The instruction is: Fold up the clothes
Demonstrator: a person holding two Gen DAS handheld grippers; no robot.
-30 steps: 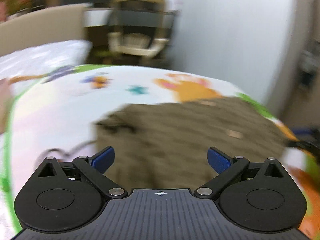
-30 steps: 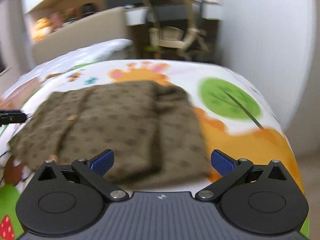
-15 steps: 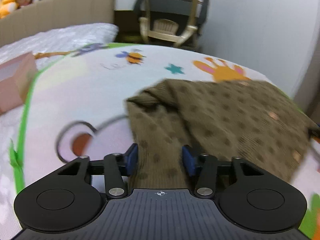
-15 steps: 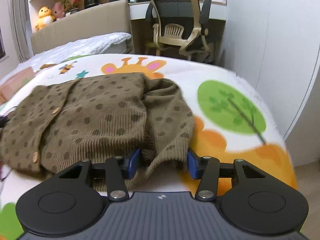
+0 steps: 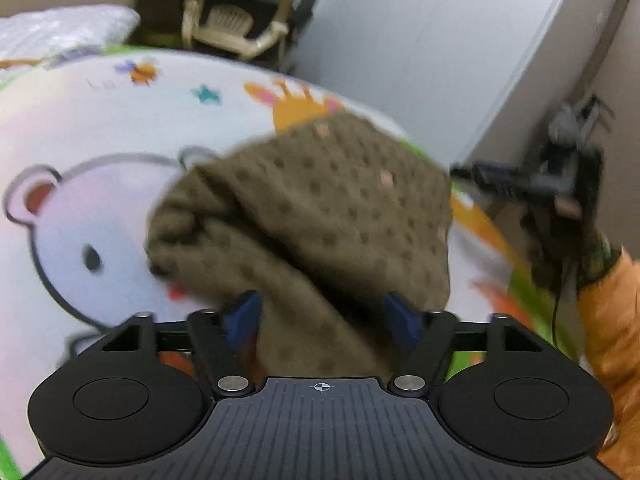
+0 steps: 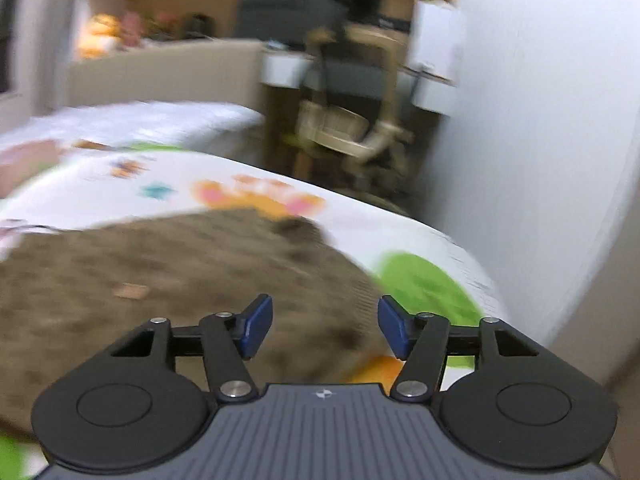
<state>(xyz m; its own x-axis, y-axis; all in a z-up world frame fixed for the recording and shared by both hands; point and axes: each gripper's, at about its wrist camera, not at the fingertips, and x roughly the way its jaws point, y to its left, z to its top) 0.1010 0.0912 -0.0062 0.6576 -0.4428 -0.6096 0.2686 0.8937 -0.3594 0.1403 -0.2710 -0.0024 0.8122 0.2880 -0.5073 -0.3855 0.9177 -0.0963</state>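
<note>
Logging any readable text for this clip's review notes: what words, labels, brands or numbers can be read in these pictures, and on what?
None can be read.
Cartoon-printed play mat: pictures only, plus a faint scribble near the bee, too blurred to read.
Brown dotted knit cardigan: no label visible.
Black gripper bodies: only a small crosshair mark.

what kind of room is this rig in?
Likely a child's bedroom: a bed with a cartoon-animal print cover, soft toys on the ledge behind the headboard, and a desk chair beyond.
</note>
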